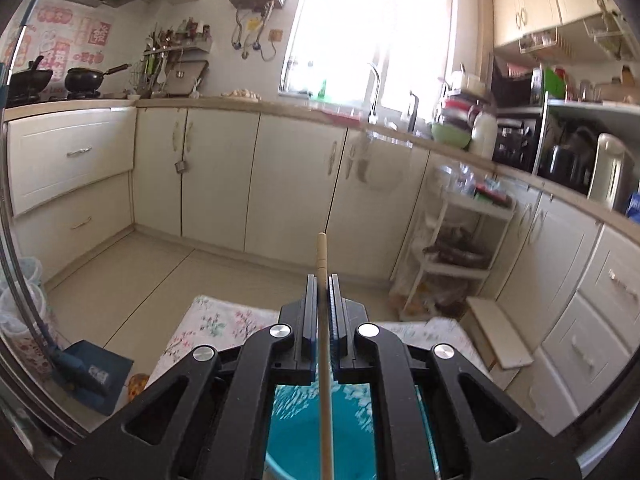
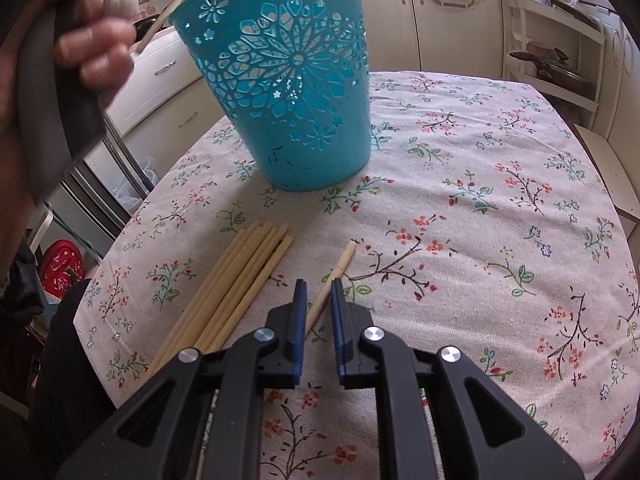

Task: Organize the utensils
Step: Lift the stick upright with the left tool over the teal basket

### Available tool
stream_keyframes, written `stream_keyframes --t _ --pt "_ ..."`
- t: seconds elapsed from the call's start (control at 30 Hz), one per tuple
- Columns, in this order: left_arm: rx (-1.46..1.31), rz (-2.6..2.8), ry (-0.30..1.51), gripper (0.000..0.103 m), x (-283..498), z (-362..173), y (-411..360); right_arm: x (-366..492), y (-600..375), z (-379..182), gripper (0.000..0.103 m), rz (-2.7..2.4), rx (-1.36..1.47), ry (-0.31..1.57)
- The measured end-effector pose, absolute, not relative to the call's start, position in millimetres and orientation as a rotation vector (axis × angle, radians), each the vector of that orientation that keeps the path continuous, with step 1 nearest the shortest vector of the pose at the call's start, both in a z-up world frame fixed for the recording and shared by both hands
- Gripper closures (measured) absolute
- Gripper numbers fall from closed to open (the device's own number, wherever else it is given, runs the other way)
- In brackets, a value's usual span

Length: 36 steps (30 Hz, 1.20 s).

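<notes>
My left gripper (image 1: 321,280) is shut on a wooden chopstick (image 1: 322,264) and holds it above the open top of the teal cut-out basket (image 1: 296,436). In the right wrist view the basket (image 2: 288,92) stands upright on the floral tablecloth (image 2: 480,208), and that held chopstick (image 2: 168,12) shows at its rim, top left. A bundle of several chopsticks (image 2: 236,284) lies in front of the basket. A single chopstick (image 2: 334,276) lies beside the bundle, and my right gripper (image 2: 319,284) is open around its near end, low over the cloth.
The table stands in a kitchen with cream cabinets (image 1: 216,172) around it. A white shelf cart (image 1: 452,248) stands to the right. A blue dustpan (image 1: 92,372) and plastic tubs (image 1: 20,312) are on the floor at left. My hand (image 2: 100,44) holds the left gripper.
</notes>
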<state>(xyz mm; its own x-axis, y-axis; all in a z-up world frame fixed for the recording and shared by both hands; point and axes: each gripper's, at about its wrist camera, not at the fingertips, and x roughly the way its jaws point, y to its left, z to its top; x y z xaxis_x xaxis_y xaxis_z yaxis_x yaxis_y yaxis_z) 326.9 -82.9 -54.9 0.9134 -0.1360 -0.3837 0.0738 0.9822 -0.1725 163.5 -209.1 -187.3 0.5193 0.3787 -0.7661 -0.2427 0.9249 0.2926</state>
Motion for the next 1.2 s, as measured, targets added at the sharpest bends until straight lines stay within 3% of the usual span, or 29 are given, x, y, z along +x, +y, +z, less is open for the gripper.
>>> stream_keyframes --t 0.33,0.67,1.2 --pt "-0.222 -0.148 0.467 0.098 330 -57 -56 161 -201 -187 0.075 0.388 0.134 0.945" --pt "-0.335 -0.206 0.491 0.098 331 -49 -40 162 -203 -186 0.075 0.395 0.142 0.943" --pt "-0.360 -0.189 0.243 0.098 323 26 -45 161 -204 -187 0.074 0.397 0.148 0.944"
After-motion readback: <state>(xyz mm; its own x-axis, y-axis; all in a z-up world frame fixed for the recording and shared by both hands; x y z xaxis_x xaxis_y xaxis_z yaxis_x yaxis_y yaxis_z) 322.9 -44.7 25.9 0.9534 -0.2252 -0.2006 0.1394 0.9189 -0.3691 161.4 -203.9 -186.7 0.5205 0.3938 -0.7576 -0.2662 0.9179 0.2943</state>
